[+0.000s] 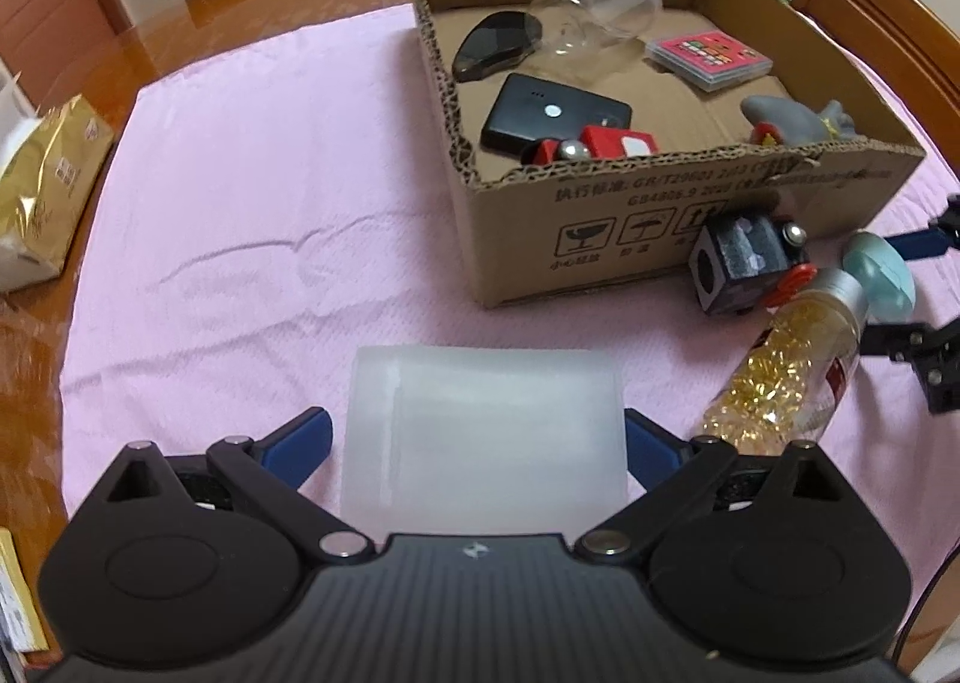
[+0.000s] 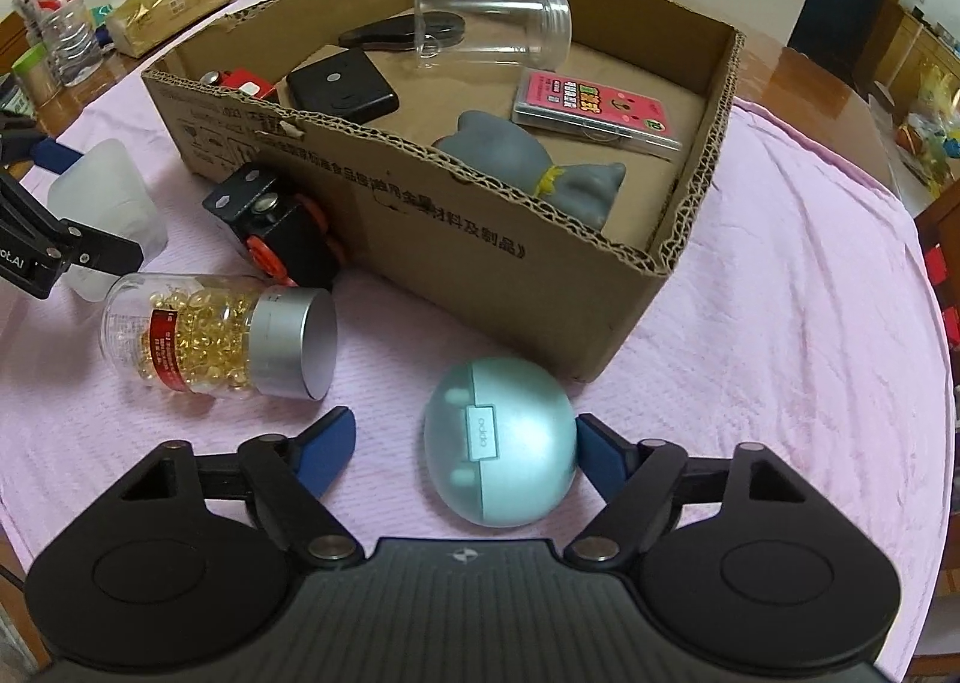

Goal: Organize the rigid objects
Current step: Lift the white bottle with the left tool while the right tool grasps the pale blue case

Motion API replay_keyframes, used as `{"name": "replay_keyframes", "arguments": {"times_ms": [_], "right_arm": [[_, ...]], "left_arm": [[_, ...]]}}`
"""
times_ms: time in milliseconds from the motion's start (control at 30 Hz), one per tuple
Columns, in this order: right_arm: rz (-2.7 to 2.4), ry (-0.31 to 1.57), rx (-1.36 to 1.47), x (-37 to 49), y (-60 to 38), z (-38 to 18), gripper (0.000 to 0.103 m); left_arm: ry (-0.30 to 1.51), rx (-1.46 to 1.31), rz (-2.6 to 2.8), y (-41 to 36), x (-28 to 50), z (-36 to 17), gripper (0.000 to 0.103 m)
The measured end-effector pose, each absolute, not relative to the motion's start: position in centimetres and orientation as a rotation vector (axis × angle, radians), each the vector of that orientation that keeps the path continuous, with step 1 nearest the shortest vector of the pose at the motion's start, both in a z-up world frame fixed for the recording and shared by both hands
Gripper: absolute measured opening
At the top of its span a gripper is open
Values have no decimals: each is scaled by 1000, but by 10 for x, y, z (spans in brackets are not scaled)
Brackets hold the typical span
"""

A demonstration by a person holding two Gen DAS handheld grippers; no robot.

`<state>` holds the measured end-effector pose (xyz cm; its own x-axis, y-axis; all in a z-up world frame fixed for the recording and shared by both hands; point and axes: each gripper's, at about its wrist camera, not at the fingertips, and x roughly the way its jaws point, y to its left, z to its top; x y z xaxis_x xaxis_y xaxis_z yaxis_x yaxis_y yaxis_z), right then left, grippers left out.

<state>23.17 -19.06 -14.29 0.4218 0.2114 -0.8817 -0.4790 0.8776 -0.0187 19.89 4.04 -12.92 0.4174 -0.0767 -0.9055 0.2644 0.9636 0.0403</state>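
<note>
Fingers spread on both hands: left gripper (image 1: 477, 440) straddles the frosted box (image 1: 483, 437), right gripper (image 2: 462, 452) straddles the teal case (image 2: 501, 443), touching only its right side; carton (image 2: 456, 215) dead ahead.

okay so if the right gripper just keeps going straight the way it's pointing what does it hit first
Most likely the teal earbud case, which lies on the pink cloth between the right gripper fingers, one finger right against it. Beyond it stands the cardboard box wall, though depth is hard to judge in this fisheye view.
</note>
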Motion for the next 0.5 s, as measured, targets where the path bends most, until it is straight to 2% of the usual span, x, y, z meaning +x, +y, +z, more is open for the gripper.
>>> {"name": "replay_keyframes", "arguments": {"times_ms": [100, 300, 400, 500], "right_arm": [[443, 1055, -288, 234, -191, -142, 78], [460, 1051, -334, 235, -190, -140, 78], [474, 1057, -337, 237, -191, -140, 78], [479, 1058, -341, 236, -190, -138, 70]], "left_arm": [[1130, 184, -231, 41, 200, -128, 91], [1126, 196, -251, 41, 200, -125, 89], [1137, 182, -269, 42, 202, -125, 83], [1143, 188, -270, 39, 202, -125, 83]]}}
